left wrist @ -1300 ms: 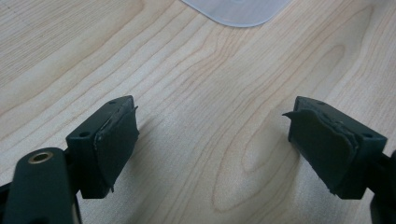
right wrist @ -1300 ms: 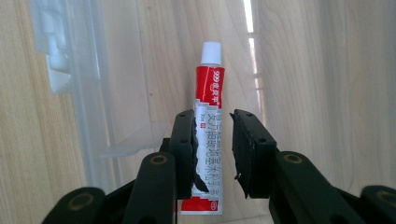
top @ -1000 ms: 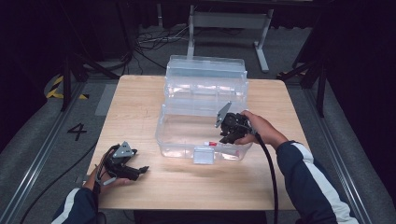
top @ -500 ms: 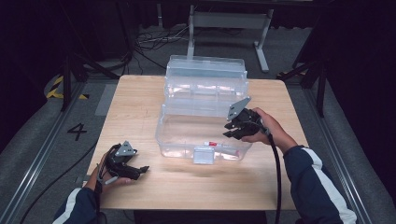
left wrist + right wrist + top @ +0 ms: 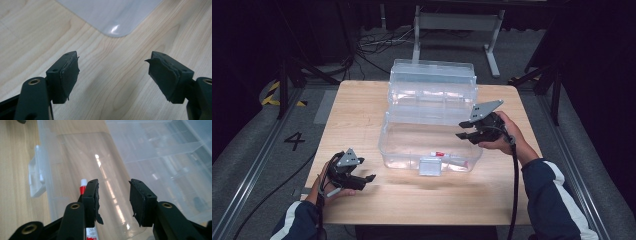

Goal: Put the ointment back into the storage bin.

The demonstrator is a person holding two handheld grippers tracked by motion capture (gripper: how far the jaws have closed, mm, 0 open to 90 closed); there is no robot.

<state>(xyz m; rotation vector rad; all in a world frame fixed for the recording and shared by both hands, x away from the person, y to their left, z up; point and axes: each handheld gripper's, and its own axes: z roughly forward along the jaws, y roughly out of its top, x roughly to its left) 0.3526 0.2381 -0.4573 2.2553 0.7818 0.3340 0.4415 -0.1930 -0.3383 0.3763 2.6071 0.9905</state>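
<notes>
**Inspector A:** Nearest the person, the left tongs (image 5: 362,179) hover over the light wooden bench (image 5: 362,105) at its near left corner. Jaws apart, nothing between them; they have just been closing a little. In the left gripper view a rounded corner of clear plastic lies on the wood beyond the jaws.

**Inspector B:** And the right tongs (image 5: 464,135)?

**Inspector A:** Held over the right end of the clear plastic storage box (image 5: 387,145), lid (image 5: 432,80) tipped open at the back. Jaws released, empty, and they have just been opening.

**Inspector B:** Contents?

**Inspector A:** One small white tube with a red band and white cap (image 5: 83,185), lying on the box floor against the front wall, near the white front latch (image 5: 430,166). In the right gripper view it sits just beside and partly behind one jaw, not between the pads.

**Inspector B:** Any writing?

**Inspector A:** Red print on the tube, too small to read. On the grey floor left of the bench, a black painted "4" (image 5: 295,140).
</notes>
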